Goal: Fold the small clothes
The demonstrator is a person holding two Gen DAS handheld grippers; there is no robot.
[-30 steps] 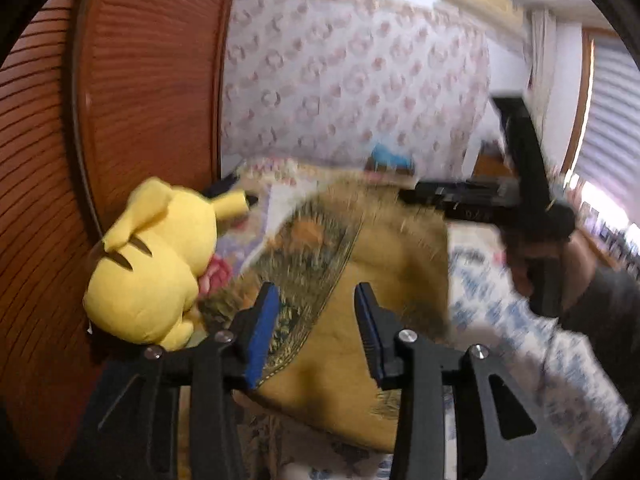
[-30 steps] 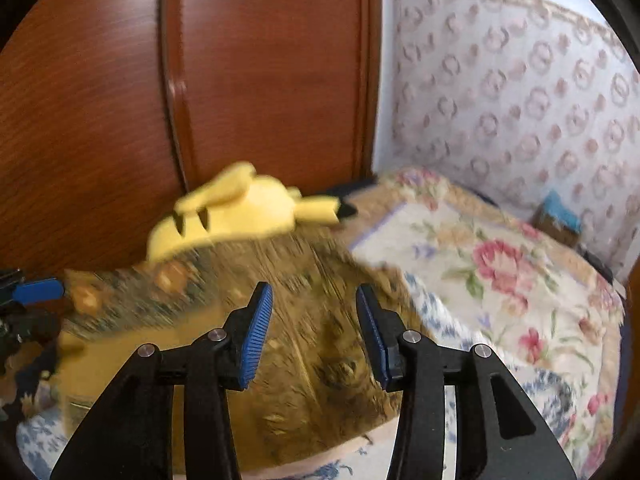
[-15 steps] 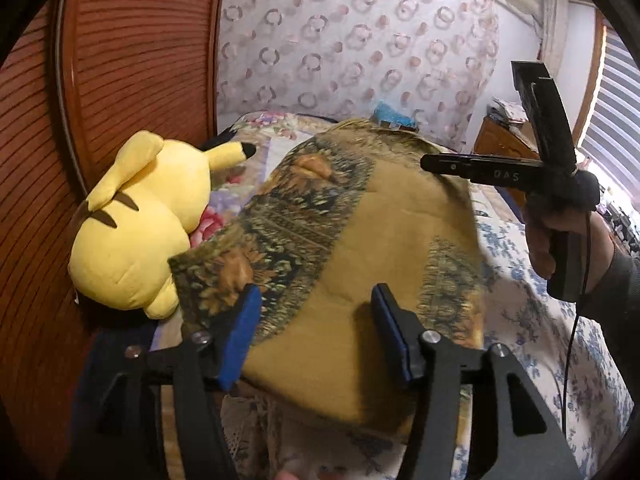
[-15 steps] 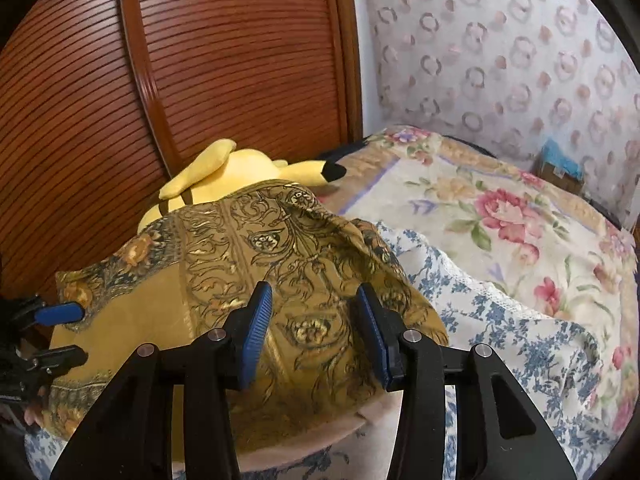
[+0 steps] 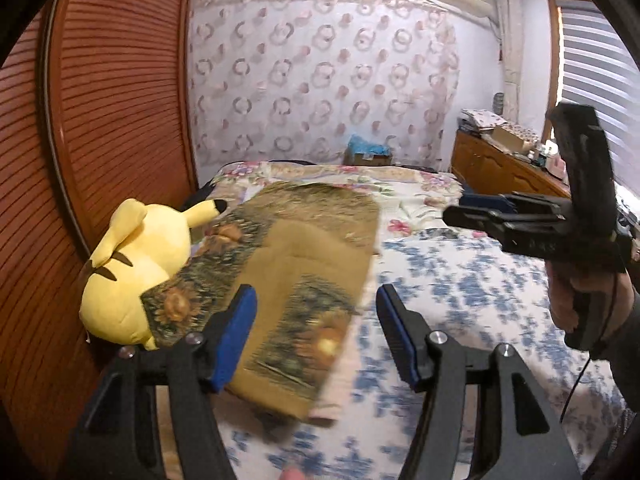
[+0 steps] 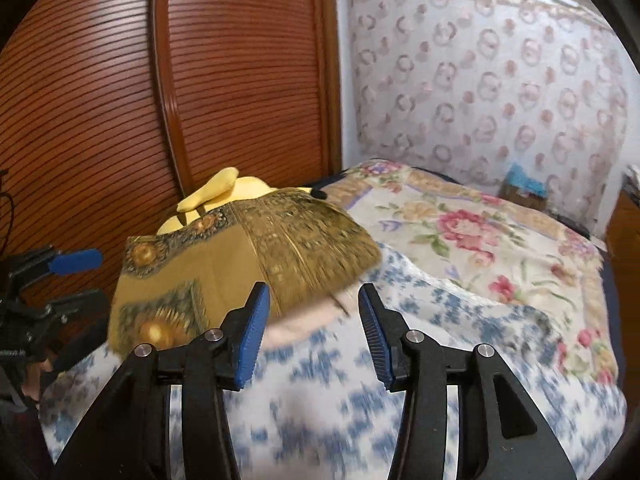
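A mustard-yellow patterned cloth (image 5: pixel 304 248) lies folded on the bed, its left edge draped onto a yellow plush toy (image 5: pixel 136 268). My left gripper (image 5: pixel 314 300) hovers over the cloth's near end with its jaws opening; its pads press on nothing. In the right wrist view the cloth (image 6: pixel 240 256) lies just past my right gripper (image 6: pixel 314 292), whose jaws are opening a little with only the cloth's edge and bedding behind the gap. The right gripper (image 5: pixel 460 208) shows at the right, held by a hand. The left gripper (image 6: pixel 80 280) appears at the far left.
A ribbed wooden panel (image 5: pixel 100 120) rises on the left behind the plush toy (image 6: pixel 228 188). A blue-flowered bedspread (image 5: pixel 460 300) covers the near bed, a rose-patterned quilt (image 6: pixel 460 232) the far part. A wooden dresser (image 5: pixel 500 164) stands at the right, a blue box (image 5: pixel 368 148) by the curtain.
The cloth, lifted and billowing before, has dropped onto the bed. Both grippers have pulled back from it, the right one away to the right. The left jaws have widened.
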